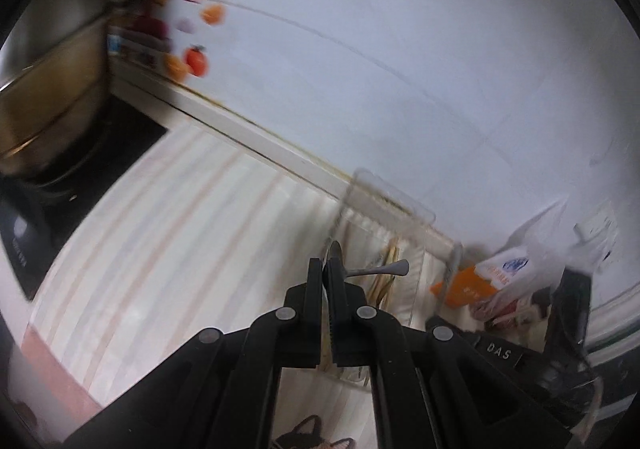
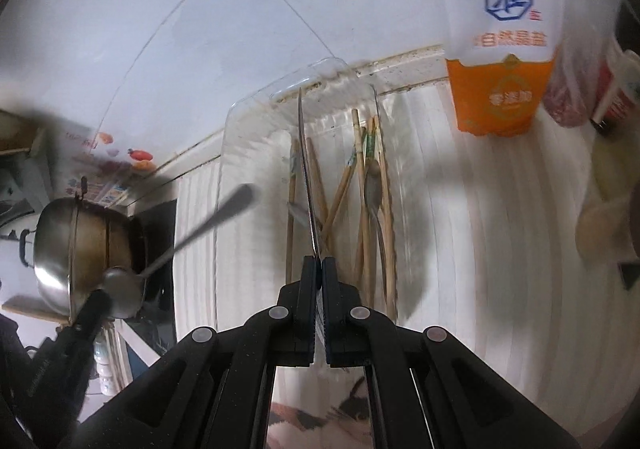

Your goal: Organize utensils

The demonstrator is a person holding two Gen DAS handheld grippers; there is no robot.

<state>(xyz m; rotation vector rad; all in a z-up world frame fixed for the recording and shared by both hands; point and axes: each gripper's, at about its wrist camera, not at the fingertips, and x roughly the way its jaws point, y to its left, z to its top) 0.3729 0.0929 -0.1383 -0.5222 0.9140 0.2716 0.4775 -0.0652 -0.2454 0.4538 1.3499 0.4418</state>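
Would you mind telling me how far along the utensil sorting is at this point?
Done: chopsticks and one spoon already lie in the clear tray. In hand: the left tongs are shut on a metal spoon, the right tongs on a thin flat utensil, seen edge-on above the tray. Left: setting both in.

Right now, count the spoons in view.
2: the held spoon in the left fingers, the loose spoon in the clear tray. The edge-on utensil in the right fingers may be another.
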